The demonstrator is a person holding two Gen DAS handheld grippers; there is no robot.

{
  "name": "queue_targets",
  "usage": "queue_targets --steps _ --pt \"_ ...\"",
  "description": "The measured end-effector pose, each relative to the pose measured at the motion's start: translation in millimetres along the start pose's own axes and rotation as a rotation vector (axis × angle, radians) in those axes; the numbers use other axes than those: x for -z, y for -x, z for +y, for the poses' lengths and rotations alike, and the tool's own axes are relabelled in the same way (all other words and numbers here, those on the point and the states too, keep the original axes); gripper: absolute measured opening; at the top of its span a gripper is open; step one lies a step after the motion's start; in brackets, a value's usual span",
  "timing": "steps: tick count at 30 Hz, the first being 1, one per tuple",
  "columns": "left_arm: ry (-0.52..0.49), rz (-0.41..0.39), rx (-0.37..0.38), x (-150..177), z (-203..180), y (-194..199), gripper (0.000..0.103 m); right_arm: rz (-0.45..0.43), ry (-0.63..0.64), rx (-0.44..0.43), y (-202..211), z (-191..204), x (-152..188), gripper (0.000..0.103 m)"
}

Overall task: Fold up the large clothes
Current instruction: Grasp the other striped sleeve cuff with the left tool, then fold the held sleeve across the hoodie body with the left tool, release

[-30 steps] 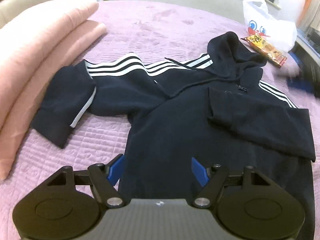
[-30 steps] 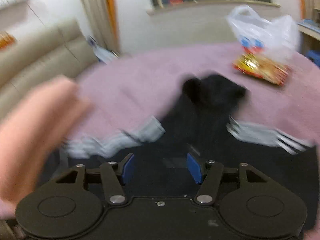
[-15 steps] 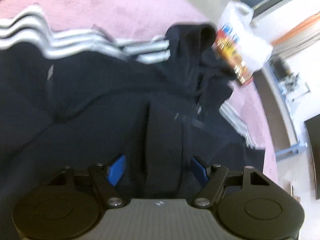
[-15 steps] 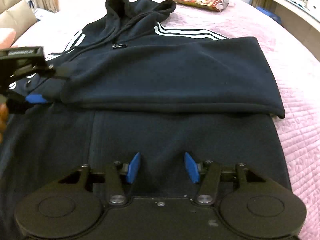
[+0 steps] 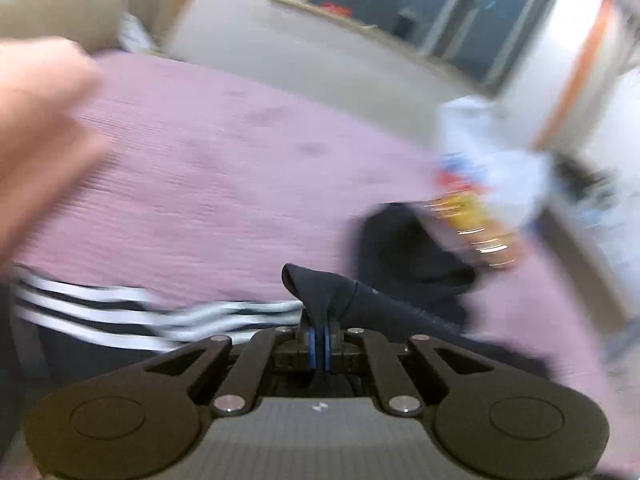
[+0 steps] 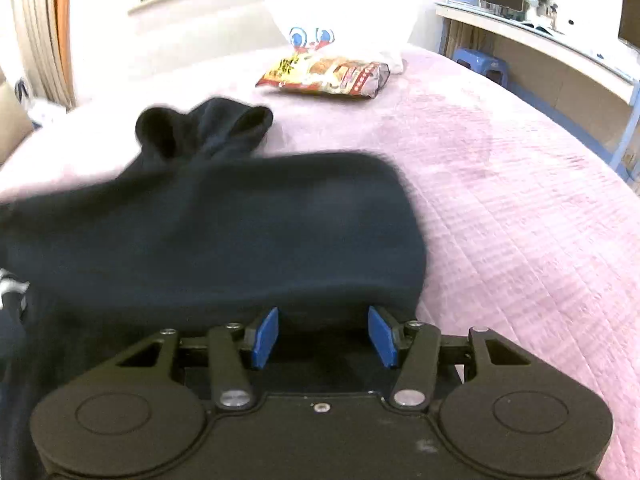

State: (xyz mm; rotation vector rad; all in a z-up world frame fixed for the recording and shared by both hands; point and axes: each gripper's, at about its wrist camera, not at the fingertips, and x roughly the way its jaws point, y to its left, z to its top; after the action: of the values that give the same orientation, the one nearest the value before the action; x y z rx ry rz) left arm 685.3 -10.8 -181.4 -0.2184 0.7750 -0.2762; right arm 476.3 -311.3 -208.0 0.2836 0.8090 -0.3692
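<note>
At the bottom centre of the left wrist view, the left gripper (image 5: pixel 319 346) is clamped on a pinch of dark fabric, its blue pads (image 5: pixel 311 347) pressed nearly together with a peak of cloth poking up above them. That cloth belongs to the navy hoodie (image 5: pixel 404 308), whose white sleeve stripes (image 5: pixel 120 312) smear across the lower left while its hood (image 5: pixel 408 248) lies to the right on the lilac quilted bedspread (image 5: pixel 224 184). Low in the right wrist view, the right gripper (image 6: pixel 323 336) has its jaws closing but apart, with the hoodie's folded dark edge lying between and just beyond the blue pads (image 6: pixel 265 336), which do not appear to press it. Beyond it the hood sits in the upper left of that frame, and further up a snack packet (image 6: pixel 326 76) rests in front of a white plastic bag (image 6: pixel 340 16). The step in hand looks like carrying a fold across the body. To do it well, the right gripper should take a full bite of every layer at the edge before lifting, both hands should travel level and together so the fold line stays straight, and the pinched fabric should be kept taut without dragging the garment across the bedspread toward the snack packet.
</note>
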Motion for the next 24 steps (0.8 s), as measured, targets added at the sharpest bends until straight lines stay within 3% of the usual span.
queue_targets --steps 2,4,5,8,10,12,14,15,21,24 --pt "-0.07 0.095 -0.154 11 14 -25 0.019 0.033 0.021 0.032 -19 5 -3 0.062" --pt "-0.119 0.2 -0.278 24 22 -48 0.017 0.082 0.066 0.059 -37 13 -6 0.062" --pt "-0.119 0.207 -0.296 26 25 -45 0.018 0.073 0.071 0.05 -40 16 -9 0.062" --pt "-0.098 0.078 -0.233 27 20 -12 0.027 -0.043 0.113 0.032 -27 27 -22 0.062" --pt "-0.09 -0.001 -0.131 29 8 1 0.033 -0.092 0.155 0.04 -26 39 -25 0.062" --pt "-0.117 0.056 -0.047 32 -7 -13 0.032 -0.034 0.199 0.043 -43 51 -23 0.062" --pt "-0.134 0.183 -0.064 44 -14 -42 0.014 0.092 0.211 0.051 -73 57 -15 0.057" --pt "-0.123 0.245 -0.079 54 -11 -61 0.013 0.187 0.194 0.034 -92 56 -9 0.055" --pt "-0.079 0.214 -0.076 62 0 -66 0.015 0.199 0.204 0.062 -103 60 -5 0.058" --pt "-0.046 0.175 -0.067 63 -1 -34 0.015 0.19 0.218 0.051 -88 63 -7 0.058"
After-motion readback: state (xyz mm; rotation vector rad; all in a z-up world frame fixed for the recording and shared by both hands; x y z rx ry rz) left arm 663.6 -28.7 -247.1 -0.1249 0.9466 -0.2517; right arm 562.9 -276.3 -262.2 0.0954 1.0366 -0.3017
